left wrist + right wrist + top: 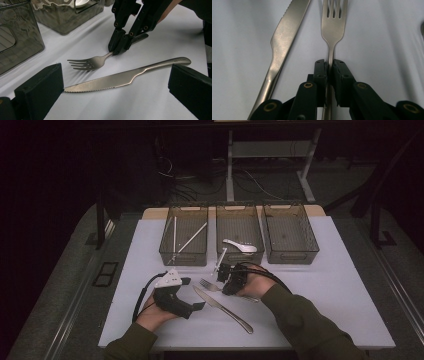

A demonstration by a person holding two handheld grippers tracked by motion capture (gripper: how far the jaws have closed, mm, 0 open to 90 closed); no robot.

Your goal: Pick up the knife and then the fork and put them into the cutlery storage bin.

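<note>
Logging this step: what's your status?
Right gripper shut on fork neck. Left gripper open, idle. Fork flat on table; knife alongside, apart.

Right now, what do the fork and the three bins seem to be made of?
The fork, pinched by the right gripper, looks like brushed steel: dull grey sheen. The bins look like smoky clear plastic, since their contents show through the walls.

Knife (222,308), three bins (184,235), spoon (240,246)
</note>
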